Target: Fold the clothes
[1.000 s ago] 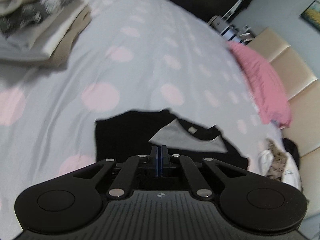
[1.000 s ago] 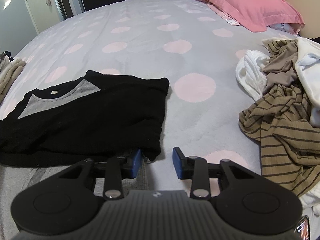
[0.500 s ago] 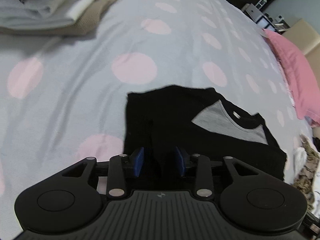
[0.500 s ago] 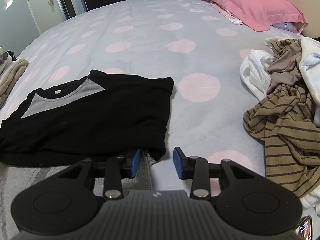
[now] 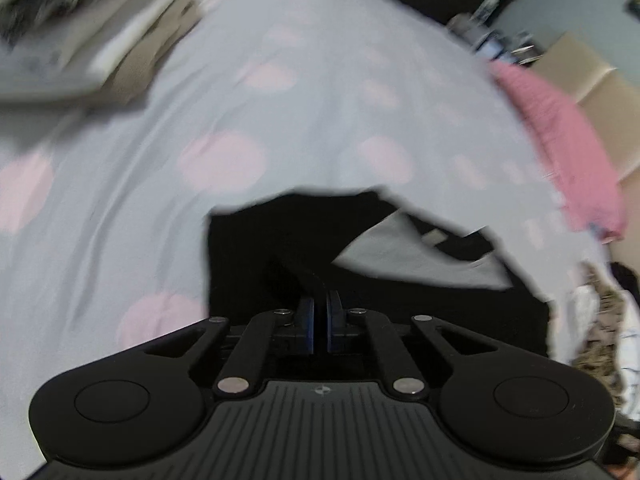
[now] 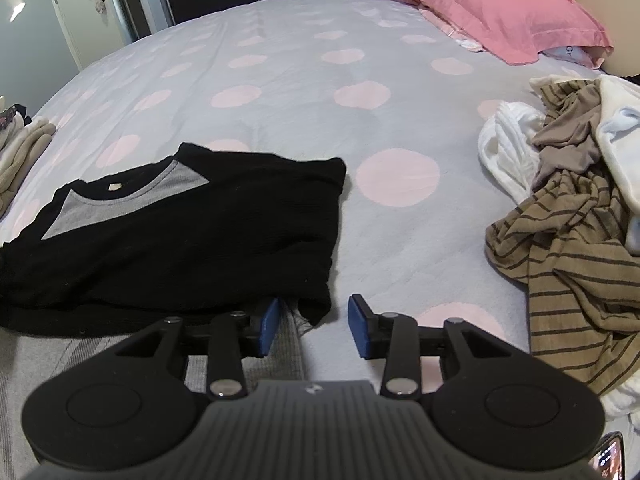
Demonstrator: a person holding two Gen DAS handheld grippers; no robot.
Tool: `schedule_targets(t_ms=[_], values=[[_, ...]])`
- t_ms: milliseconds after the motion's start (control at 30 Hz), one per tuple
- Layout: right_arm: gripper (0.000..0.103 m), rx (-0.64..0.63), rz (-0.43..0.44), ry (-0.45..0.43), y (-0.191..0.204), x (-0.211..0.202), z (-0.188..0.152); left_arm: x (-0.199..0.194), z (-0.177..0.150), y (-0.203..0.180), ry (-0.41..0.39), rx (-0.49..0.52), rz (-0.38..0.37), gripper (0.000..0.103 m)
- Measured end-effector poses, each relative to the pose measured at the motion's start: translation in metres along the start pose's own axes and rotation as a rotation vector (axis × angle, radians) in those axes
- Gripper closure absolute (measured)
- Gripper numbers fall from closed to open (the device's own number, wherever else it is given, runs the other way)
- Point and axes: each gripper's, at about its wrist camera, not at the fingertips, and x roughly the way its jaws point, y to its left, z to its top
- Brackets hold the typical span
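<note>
A black shirt (image 6: 200, 240) with a grey neck panel (image 6: 120, 200) lies folded flat on the dotted bedspread (image 6: 320, 92). In the blurred left wrist view, my left gripper (image 5: 320, 304) sits low over the shirt (image 5: 256, 256), its jaws closing tight on a raised fold of black cloth. My right gripper (image 6: 314, 320) stands open at the shirt's near right corner. That corner hangs loosely between the blue pads (image 6: 268, 320), and neither pad presses on it.
A heap of unfolded clothes (image 6: 568, 240), striped brown and white, lies at the right. A stack of folded garments (image 5: 80, 40) rests at the far left. A pink pillow (image 6: 480, 12) sits at the head of the bed.
The left gripper, shut a second ago, opened over the shirt's edge and has now shut on a fold of it. The right gripper has kept still.
</note>
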Motion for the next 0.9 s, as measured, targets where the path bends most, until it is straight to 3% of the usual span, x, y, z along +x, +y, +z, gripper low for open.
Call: schedule_targets(t_ms=[100,233,300,333,433,633,833,900], values=[[0.062,-0.011,-0.002,0.001,0.001,0.001,0.000,-0.030,0.014,-0.017,-0.077,0.012,-0.098,0.100],[0.064,-0.017,-0.008,0.001,0.000,0.003,0.000,-0.059,0.030,-0.022,-0.150,-0.002,-0.154,0.100],[0.076,-0.017,-0.010,-0.005,0.000,0.002,0.000,-0.068,0.036,-0.017,-0.171,-0.022,-0.154,0.100],[0.088,-0.018,-0.011,-0.008,0.000,0.002,0.000,-0.069,0.038,-0.012,-0.174,-0.032,-0.140,0.100],[0.090,-0.015,-0.033,-0.009,0.000,0.000,0.000,-0.065,0.038,0.007,-0.156,-0.069,-0.073,0.100],[0.090,-0.009,-0.043,0.009,-0.001,0.001,0.002,-0.029,0.022,0.028,-0.014,-0.062,0.089,0.100],[0.087,0.020,-0.037,0.042,-0.004,-0.003,0.005,-0.004,0.006,0.034,0.086,-0.034,0.152,0.097],[0.080,0.029,-0.042,0.044,-0.005,-0.006,0.005,-0.006,0.006,0.033,0.090,-0.027,0.169,0.092]])
